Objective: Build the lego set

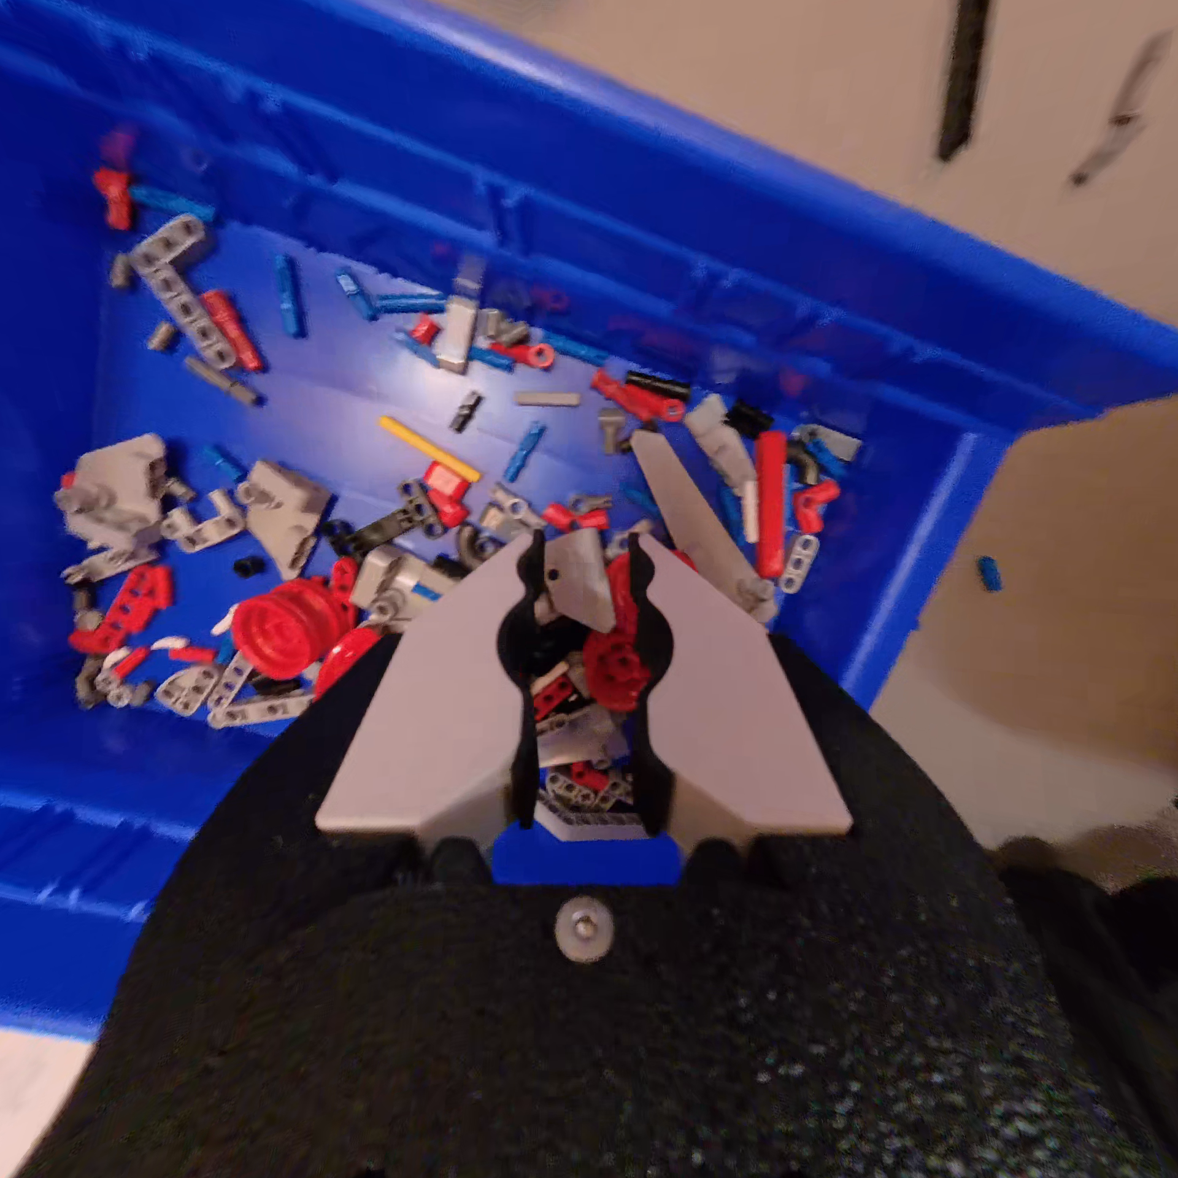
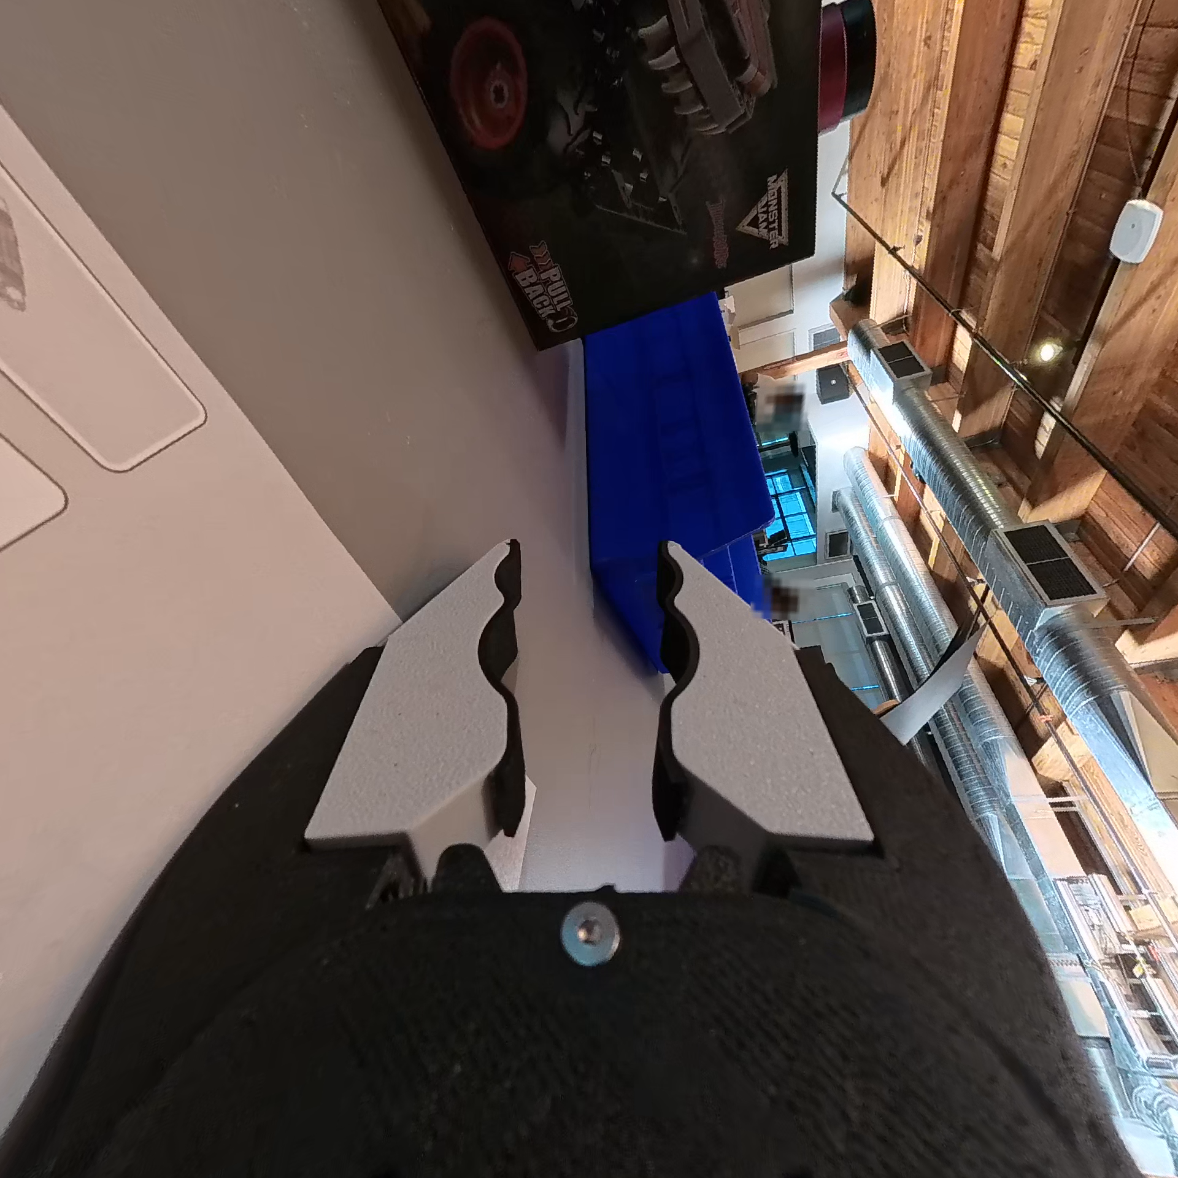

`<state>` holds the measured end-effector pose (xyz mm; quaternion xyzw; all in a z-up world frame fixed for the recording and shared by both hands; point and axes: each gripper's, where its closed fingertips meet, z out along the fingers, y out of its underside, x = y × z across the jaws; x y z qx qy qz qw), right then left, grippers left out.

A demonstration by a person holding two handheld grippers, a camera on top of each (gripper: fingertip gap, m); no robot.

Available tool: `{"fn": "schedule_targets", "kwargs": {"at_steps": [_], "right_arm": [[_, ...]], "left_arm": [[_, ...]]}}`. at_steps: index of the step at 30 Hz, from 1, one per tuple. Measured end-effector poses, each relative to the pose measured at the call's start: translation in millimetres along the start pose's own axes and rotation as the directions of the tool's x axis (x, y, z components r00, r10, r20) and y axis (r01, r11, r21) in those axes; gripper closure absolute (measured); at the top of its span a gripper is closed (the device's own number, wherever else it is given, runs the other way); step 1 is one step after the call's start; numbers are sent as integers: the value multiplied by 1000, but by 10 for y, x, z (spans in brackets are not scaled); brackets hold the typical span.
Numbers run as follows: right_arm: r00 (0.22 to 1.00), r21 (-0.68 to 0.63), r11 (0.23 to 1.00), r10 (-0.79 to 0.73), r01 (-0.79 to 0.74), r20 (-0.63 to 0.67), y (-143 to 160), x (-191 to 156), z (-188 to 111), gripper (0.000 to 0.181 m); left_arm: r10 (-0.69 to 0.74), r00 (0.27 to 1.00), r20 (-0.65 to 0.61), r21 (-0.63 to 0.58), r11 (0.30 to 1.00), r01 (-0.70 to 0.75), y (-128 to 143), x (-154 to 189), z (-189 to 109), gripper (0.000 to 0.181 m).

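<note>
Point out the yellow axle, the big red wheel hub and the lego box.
yellow axle (image 1: 428, 448), left wrist view, middle of the rod.
red wheel hub (image 1: 287, 628), left wrist view, centre of its ribbed face.
lego box (image 2: 637, 159), right wrist view, middle of its dark printed front.

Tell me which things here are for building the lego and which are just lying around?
For building:
- lego pieces
- blue bin holding them
- set box
- left gripper over the pile
- right gripper, open

Just lying around:
- stray blue pin outside the bin
- silver ducts
</note>
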<state>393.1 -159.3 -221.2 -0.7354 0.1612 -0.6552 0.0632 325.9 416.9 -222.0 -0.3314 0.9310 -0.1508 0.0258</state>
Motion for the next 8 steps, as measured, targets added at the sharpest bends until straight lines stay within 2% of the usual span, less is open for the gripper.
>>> {"fn": "schedule_targets", "kwargs": {"at_steps": [1,4,8], "right_arm": [[1000,0,1000,0,0,0,0,0,0,141],[1000,-1,1000,-1,1,0,0,0,1,141],[1000,-1,1000,-1,1,-1,0,0,0,141]], "left_arm": [[27,999,-39,-2,1000,-28,7,79,12,157],[100,989,-111,-36,994,-104,45,242,102,156],[122,976,-179,-78,987,-138,72,384,185,157]]}}
